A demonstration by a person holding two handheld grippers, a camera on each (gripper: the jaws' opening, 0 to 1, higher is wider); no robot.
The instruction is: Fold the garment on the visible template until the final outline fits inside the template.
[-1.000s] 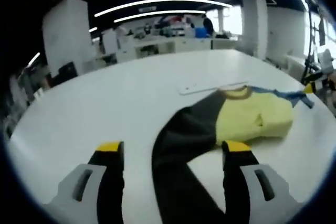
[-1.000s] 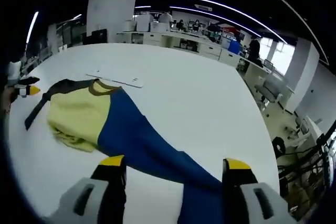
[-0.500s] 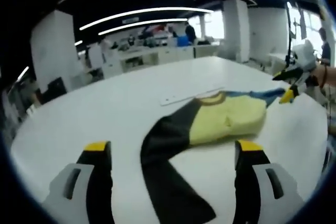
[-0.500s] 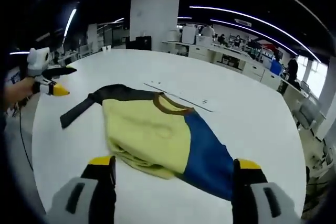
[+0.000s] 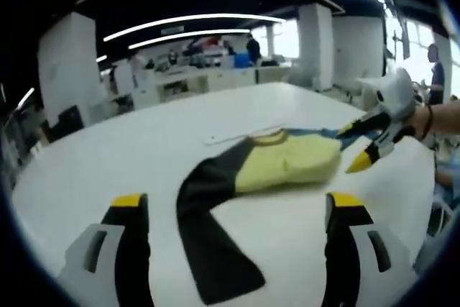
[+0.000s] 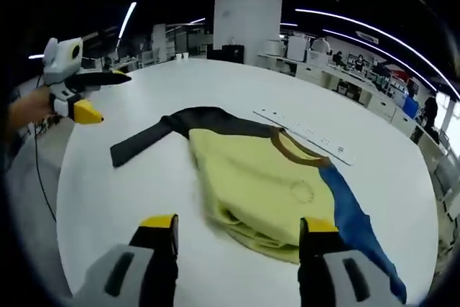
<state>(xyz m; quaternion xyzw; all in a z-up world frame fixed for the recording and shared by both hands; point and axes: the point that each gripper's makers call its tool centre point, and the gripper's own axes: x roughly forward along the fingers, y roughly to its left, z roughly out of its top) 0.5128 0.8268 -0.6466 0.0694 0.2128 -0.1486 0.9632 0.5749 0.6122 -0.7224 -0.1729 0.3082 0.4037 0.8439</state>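
Clearly the garment point(image 6: 251, 177), a yellow top with one black and one blue sleeve, lies bunched on the white worktop point(image 6: 122, 192); limp cloth, best pinched at a sleeve end. Left tool point(image 5: 233, 210) and right tool point(image 6: 233, 231) hover spread, holding nothing.

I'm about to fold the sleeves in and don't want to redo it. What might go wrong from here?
1. The black sleeve sprawls far from the yellow body, so it may end outside the outline.
2. The body's near edge looks bunched in layers; a careless pull could undo it.
3. Both grippers, left and right, are open and off the shirt; the template shows only as faint marks, so fit is hard to judge.
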